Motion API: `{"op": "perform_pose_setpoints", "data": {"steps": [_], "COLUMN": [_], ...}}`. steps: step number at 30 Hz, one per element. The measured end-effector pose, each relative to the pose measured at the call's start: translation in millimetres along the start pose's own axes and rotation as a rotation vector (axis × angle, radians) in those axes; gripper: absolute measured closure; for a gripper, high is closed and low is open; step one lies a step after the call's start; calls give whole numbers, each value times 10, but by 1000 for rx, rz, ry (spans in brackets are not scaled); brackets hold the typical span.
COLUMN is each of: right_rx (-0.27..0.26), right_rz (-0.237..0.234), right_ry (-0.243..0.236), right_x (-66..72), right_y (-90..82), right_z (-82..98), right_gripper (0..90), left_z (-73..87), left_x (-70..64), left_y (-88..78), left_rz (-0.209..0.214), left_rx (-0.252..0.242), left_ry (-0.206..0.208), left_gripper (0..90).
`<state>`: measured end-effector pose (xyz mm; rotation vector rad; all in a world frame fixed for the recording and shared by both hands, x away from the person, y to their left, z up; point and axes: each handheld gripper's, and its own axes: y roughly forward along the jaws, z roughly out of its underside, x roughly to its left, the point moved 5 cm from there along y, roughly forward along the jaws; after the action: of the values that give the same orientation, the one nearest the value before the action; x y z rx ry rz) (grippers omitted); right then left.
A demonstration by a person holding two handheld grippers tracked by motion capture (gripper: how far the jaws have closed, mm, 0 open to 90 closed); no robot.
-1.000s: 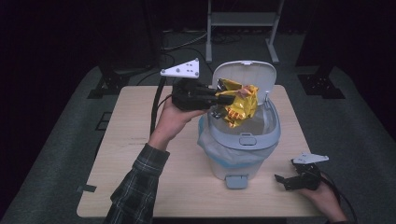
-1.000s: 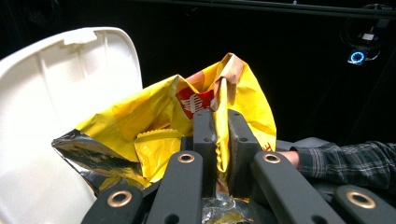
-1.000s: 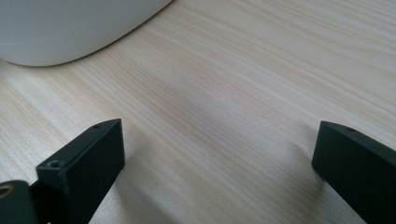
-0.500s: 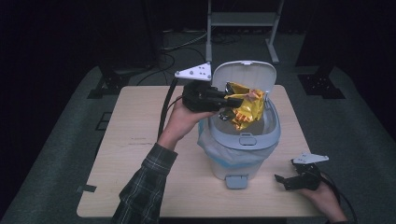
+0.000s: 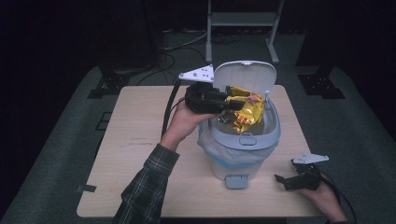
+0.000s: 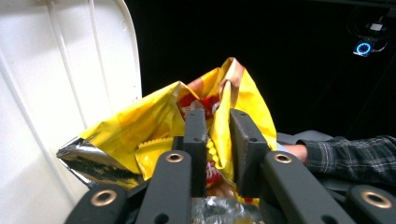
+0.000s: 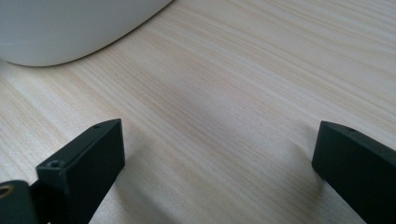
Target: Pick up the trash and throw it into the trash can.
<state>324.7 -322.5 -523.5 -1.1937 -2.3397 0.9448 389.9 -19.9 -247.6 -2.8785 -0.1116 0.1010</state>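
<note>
**Crumpled snack bag held over the open bin**

A yellow snack bag (image 5: 247,111) is seen in the high view above the mouth of a white pedal bin (image 5: 243,154), which stands on the wooden table (image 5: 135,158). The bin's lid (image 5: 246,77) is raised upright behind the opening, and a pale blue liner (image 5: 219,156) is folded over the rim. The bag is crumpled, so its long axis is only roughly readable: in the high view it runs slantwise from upper left to lower right across the opening, with the far end tipped down toward the inside of the bin. In the left gripper view the bag (image 6: 154,126) rises upward from the jaws, a folded peak at the top and a silvery inner edge turned out to the lower left, close beside the pale lid wall (image 6: 56,84).

The left gripper (image 5: 229,105) is held level over the bin's near-left rim, pointing toward the lid. Its jaws have just been opening; a fold of the bag is between them, and in the left gripper view a narrow gap is seen with the foil lying against the inner faces, so whether the pads press on it cannot be told for certain.

The right gripper (image 5: 287,179) is rested low at the table's near right corner, well apart from the bin. In the right gripper view its jaws are spread wide over bare wood (image 7: 224,93), nothing between them, with the bin's curved white base (image 7: 70,28) at the upper left.
</note>
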Motion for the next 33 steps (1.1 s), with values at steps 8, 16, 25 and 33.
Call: {"op": "perform_pose_setpoints", "data": {"steps": [8,16,25,33], "right_rx": [0,0,0,0], "right_rz": [0,0,0,0], "right_ry": [0,0,0,0], "right_x": [0,0,0,0], "right_y": [0,0,0,0], "right_z": [0,0,0,0], "right_gripper": [15,15,15,15], "left_z": [9,6,10,47], "left_x": [9,-5,44,140], "left_y": [-3,-128,-335,-470], "left_rz": [-34,-74,-104,-145], "left_rx": [14,15,16,19], "left_ry": [9,20,19,4], "left_gripper": [546,589,885,900]}}
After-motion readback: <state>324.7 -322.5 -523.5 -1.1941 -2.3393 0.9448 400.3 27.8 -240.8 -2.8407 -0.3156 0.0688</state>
